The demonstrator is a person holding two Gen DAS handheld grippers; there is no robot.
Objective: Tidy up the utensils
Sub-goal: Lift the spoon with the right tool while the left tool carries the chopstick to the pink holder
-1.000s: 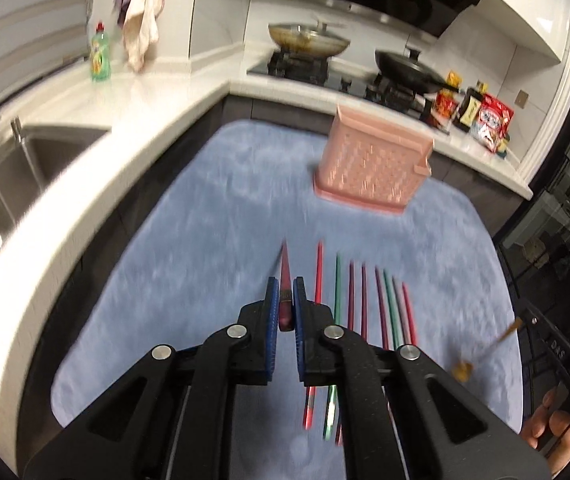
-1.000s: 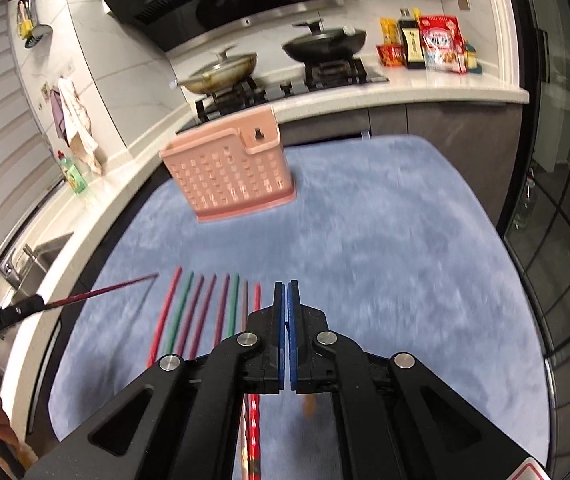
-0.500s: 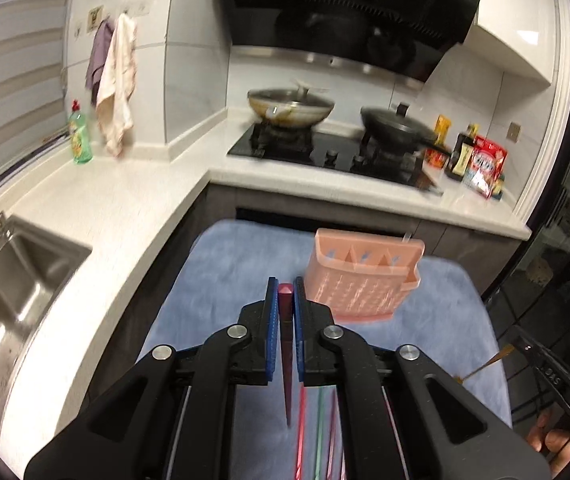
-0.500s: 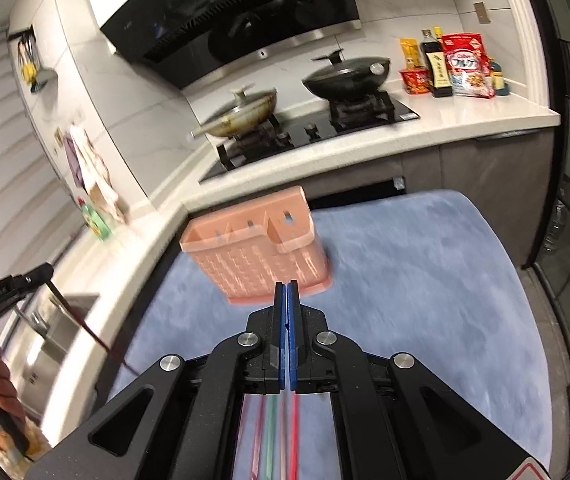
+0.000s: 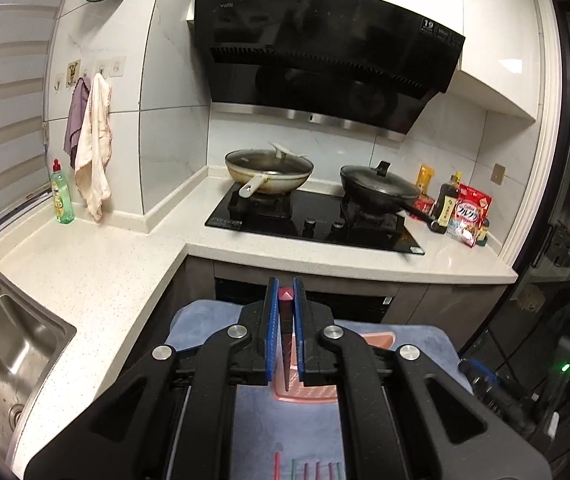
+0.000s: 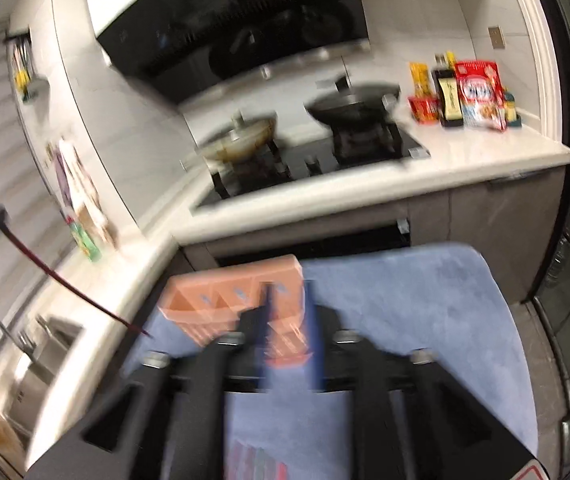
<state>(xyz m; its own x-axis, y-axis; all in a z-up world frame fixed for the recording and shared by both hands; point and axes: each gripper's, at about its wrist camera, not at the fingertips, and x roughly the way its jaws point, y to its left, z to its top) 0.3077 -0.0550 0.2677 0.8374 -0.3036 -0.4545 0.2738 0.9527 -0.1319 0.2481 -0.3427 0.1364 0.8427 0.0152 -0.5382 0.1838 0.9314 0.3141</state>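
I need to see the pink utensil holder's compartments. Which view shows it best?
The right wrist view: though blurred, the pink utensil holder shows its open compartments. In the left wrist view the left gripper hides most of it.

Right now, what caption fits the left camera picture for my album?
Left gripper holds a dark red chopstick above the pink basket.

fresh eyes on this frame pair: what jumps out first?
The left gripper fills the foreground of its view, shut on a dark red chopstick pointing down toward the pink basket on the blue mat. Behind it, two lidded pans sit on the black stove under a big black hood. The right wrist view is heavily blurred; the right gripper looks open, with nothing in it, in front of the basket.
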